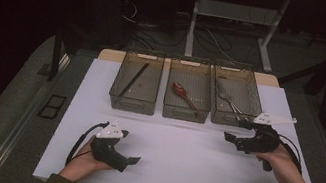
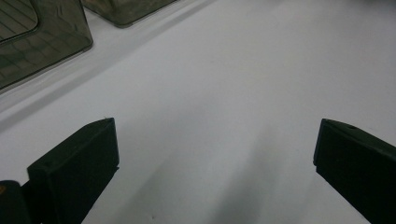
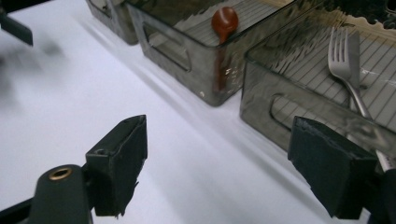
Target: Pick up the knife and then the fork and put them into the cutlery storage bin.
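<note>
Three smoky, translucent plastic bins stand side by side along the far part of the white table point(image 1: 181, 150), each rectangular with a cut-out handle in its near wall and a ribbed floor. The left bin point(image 1: 132, 100) holds a thin dark stick lying aslant; the middle bin point(image 1: 185, 110) holds a glossy reddish-brown spoon point(image 1: 183, 95), bowl toward the far end; the right bin point(image 1: 227, 117) holds a shiny metal fork point(image 3: 348, 70) beside another piece of metal cutlery I cannot identify. The left gripper point(image 1: 131, 159), matte black with a pale three-cornered plate, hovers low over the bare near table, its jaws spread wide and empty. The right gripper point(image 1: 232, 135) sits just before the right bin's near wall, jaws likewise wide apart, gripping nothing.
</note>
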Motion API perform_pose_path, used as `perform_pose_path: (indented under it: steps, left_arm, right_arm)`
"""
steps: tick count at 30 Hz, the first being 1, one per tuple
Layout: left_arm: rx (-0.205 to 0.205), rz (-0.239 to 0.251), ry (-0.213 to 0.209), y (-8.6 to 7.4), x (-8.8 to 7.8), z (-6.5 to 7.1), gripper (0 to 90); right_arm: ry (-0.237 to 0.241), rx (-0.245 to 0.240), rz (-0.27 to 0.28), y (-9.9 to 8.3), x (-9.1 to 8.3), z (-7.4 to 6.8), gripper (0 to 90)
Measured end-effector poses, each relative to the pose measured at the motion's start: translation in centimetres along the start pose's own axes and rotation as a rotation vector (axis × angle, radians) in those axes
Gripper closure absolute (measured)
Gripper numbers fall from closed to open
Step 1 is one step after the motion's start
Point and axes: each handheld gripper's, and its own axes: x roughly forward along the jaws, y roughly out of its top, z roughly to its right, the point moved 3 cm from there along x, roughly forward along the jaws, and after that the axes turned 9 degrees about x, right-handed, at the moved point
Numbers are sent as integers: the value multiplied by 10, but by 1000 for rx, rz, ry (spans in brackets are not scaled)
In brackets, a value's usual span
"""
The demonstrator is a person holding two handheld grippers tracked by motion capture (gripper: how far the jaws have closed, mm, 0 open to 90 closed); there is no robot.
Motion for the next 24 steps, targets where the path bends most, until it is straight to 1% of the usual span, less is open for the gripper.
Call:
perform_pose_path:
  steps: [4, 9, 11, 16, 19, 22, 24]
  left_arm:
    - [2, -1, 2, 0, 0, 0, 0]
    - [3, -1, 3, 0, -1, 0, 0]
    - [3, 0, 4, 0, -1, 0, 0]
    - [5, 0, 6, 0, -1, 0, 0]
    - [7, 4, 6, 0, -1, 0, 0]
    - [8, 4, 7, 1, -2, 1, 0]
    - [8, 6, 8, 1, -2, 1, 0]
  right_arm:
    - [23, 1, -7, -11, 0, -7, 190]
    - [27, 6, -14, -24, 2, -14, 187]
    - [27, 0, -7, -27, 2, -16, 187]
    - [45, 6, 13, -37, 1, -23, 187]
    - [51, 13, 14, -43, 0, -26, 186]
    - [62, 2, 24, -50, 0, -29, 186]
    - [67, 2, 18, -54, -1, -31, 186]
